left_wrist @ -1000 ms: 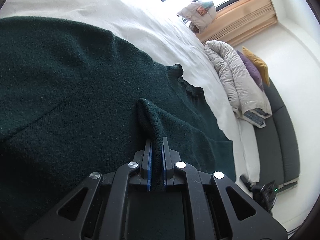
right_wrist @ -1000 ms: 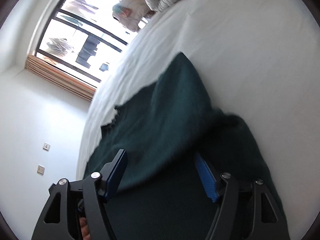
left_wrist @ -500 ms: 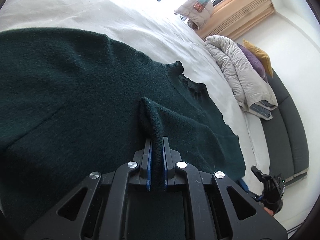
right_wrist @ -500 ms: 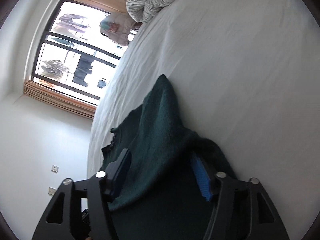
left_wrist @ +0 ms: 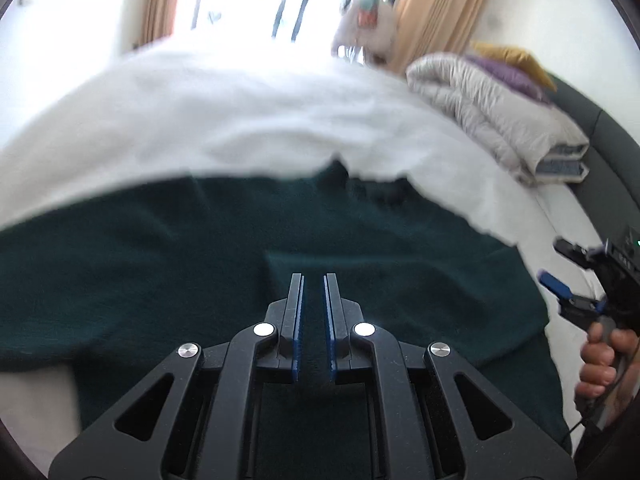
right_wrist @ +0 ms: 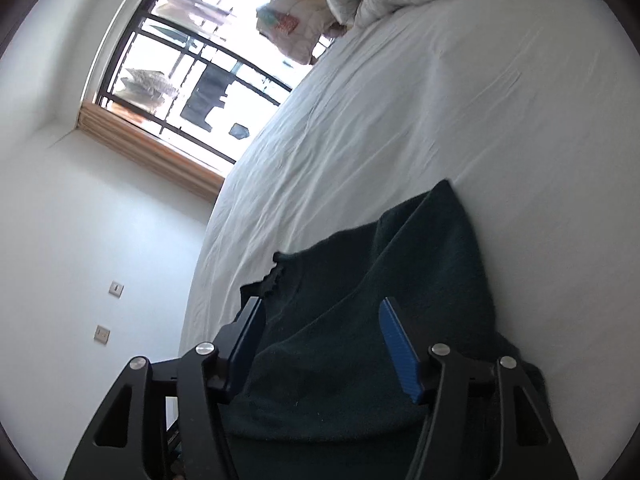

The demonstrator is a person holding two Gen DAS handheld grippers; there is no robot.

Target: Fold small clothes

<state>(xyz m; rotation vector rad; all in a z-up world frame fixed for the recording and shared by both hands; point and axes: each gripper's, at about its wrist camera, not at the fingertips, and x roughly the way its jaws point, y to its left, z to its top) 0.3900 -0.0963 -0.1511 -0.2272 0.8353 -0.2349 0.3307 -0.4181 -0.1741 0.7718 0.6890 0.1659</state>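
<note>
A dark green knitted sweater (left_wrist: 160,260) lies spread on the white bed, its collar toward the window. My left gripper (left_wrist: 314,280) is shut on a raised fold in the middle of it, with only a narrow slit between the blue pads. In the right wrist view the sweater (right_wrist: 420,260) bunches up between the fingers of my right gripper (right_wrist: 320,308). Its jaws are closing but the pads stand apart from the cloth. The left wrist view shows the right gripper (left_wrist: 560,268) at the sweater's right edge, held by a hand (left_wrist: 600,356).
The white sheet of the bed (right_wrist: 440,100) stretches past the sweater toward a window (right_wrist: 192,68). A folded grey duvet (left_wrist: 492,112) and coloured pillows (left_wrist: 516,58) lie at the far right, against a dark grey padded surface (left_wrist: 612,152).
The left gripper has risen and rolled while keeping its pinch, so its view now faces the window. The right gripper's jaws have narrowed, and it and the hand now show in the left view.
</note>
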